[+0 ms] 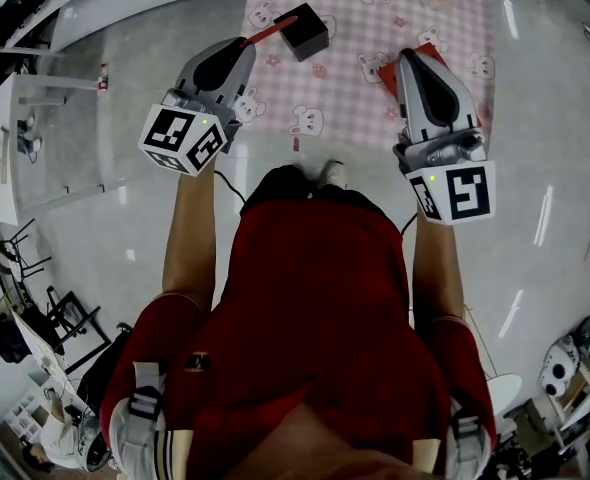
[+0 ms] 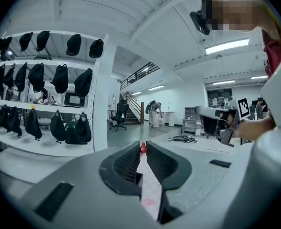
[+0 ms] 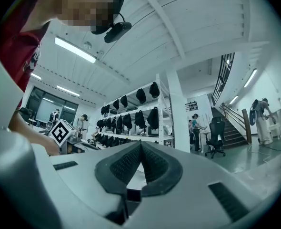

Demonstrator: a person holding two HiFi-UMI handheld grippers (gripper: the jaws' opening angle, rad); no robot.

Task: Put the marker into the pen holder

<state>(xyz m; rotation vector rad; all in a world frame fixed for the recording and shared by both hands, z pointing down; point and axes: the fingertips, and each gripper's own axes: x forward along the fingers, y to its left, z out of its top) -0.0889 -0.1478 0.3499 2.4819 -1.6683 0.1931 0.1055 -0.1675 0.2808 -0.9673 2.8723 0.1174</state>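
Because the left gripper, at ten o'clock, is clenched on just the tail of the one slim red marker, the pen may well pivot and knock the rim of the single black square pen holder at twelve o'clock, tipping it. At two o'clock the right gripper, second of two, has its jaws pressed together on nothing, above one flat red object.

In the left gripper view, white shelving hung with black bags is seen left of the jaws; a staircase and an office chair (black) are seen past their tips, strip lights above.
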